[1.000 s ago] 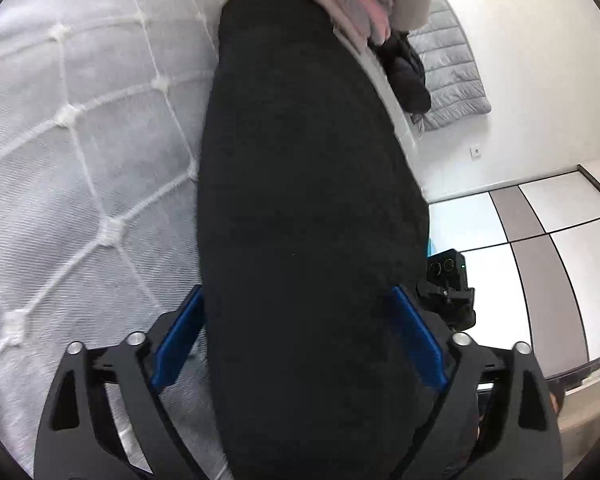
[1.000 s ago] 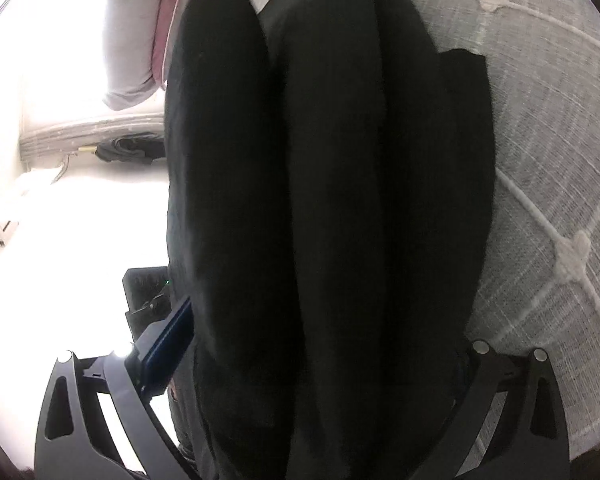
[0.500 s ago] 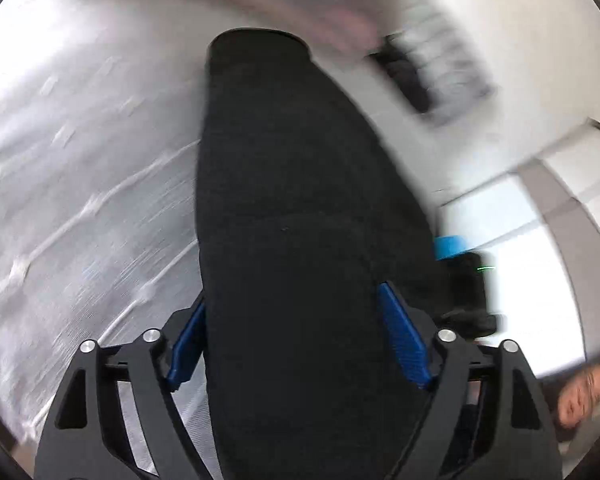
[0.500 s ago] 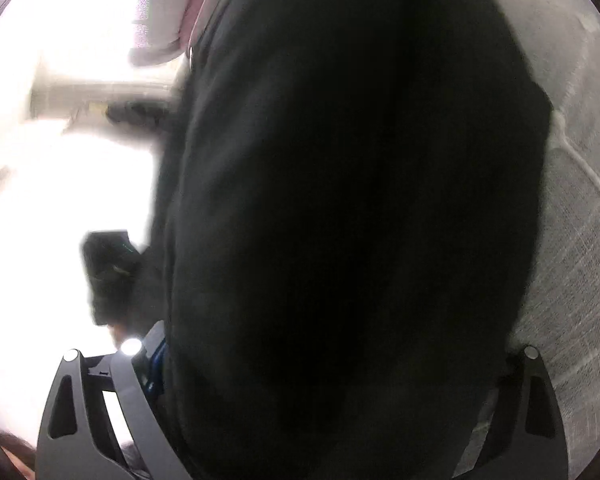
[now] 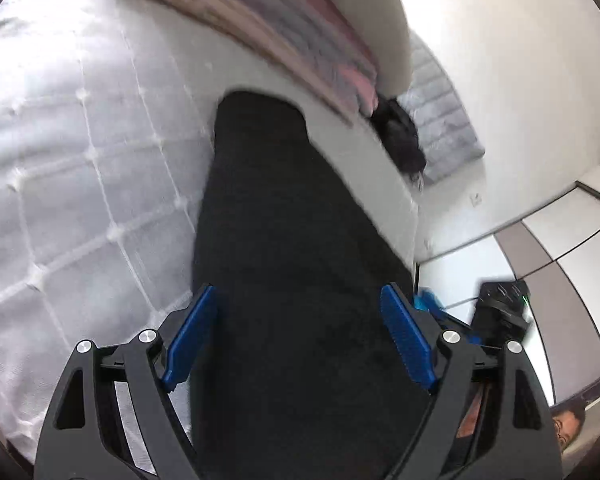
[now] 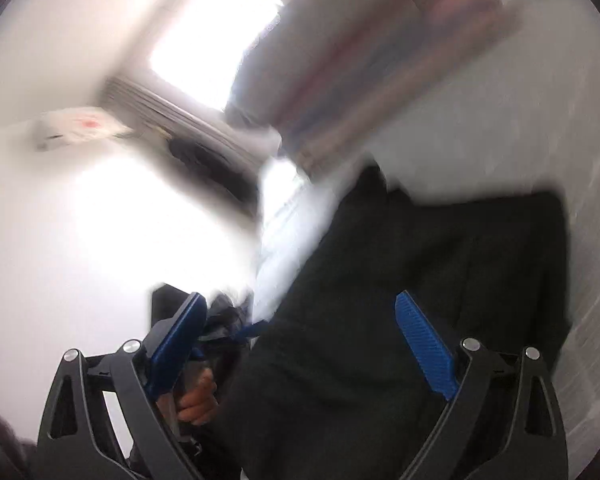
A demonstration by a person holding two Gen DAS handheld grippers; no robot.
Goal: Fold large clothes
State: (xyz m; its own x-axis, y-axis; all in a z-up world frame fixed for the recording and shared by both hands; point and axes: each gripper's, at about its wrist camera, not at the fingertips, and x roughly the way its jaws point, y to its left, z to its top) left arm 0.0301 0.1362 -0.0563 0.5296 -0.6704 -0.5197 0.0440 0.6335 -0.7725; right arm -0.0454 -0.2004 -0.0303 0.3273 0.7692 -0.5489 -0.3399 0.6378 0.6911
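The black garment, a thick, matte, folded strip, lies lengthwise on the quilted grey bed; compared with a second ago it sits lower and smaller in both views. The left gripper has just been closing slightly, its blue ribbed fingers spread wide, straddling the cloth without gripping. The right gripper, rolled sideways since, also gapes, garment under one finger only.

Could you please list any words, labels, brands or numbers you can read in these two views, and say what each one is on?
None can be read.
The white box on the wall in the right wrist view carries a reddish mark, too blurred to read.
The black folded garment shows no label.
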